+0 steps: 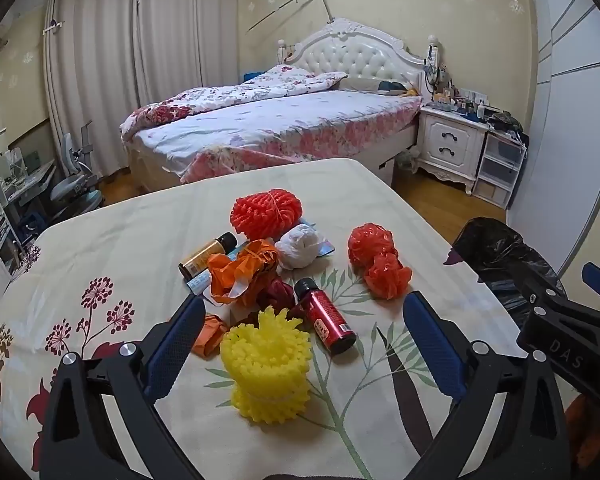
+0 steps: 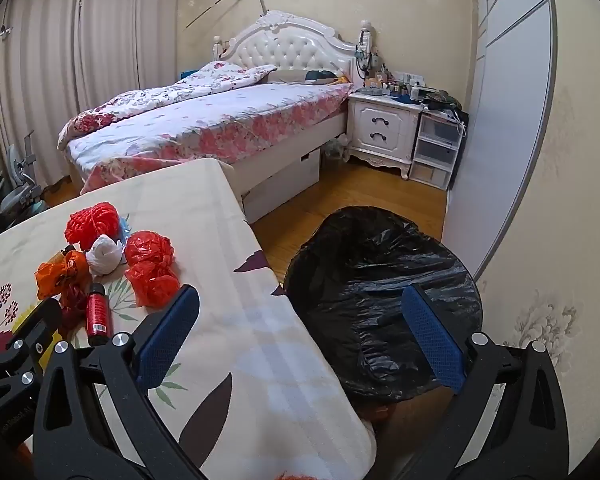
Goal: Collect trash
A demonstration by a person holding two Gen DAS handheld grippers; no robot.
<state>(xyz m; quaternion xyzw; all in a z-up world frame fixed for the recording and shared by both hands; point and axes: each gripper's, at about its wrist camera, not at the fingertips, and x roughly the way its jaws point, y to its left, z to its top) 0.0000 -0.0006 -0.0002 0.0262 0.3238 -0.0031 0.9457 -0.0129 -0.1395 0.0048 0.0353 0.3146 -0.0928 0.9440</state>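
Trash lies piled on the floral-cloth table point(image 1: 100, 240): a yellow foam net point(image 1: 266, 364), a red bottle point(image 1: 327, 320), an orange bag point(image 1: 244, 272), a brown bottle point(image 1: 206, 258), a white wad point(image 1: 300, 246), a red foam net point(image 1: 266, 214) and two red plastic wads point(image 1: 376, 256). My left gripper point(image 1: 304, 320) is open, its fingers either side of the yellow net and just above it. My right gripper point(image 2: 300, 316) is open and empty, over the table's right edge and the black-lined bin point(image 2: 380, 300). The red bottle point(image 2: 98, 316) and red wads point(image 2: 150, 268) show at its left.
The bin point(image 1: 504, 260) stands on the wooden floor right of the table. A bed point(image 1: 276, 128), a white nightstand point(image 1: 448, 144) and plastic drawers point(image 1: 500, 168) lie beyond. A wardrobe point(image 2: 500, 120) is on the right, a chair and desk point(image 1: 40, 188) far left.
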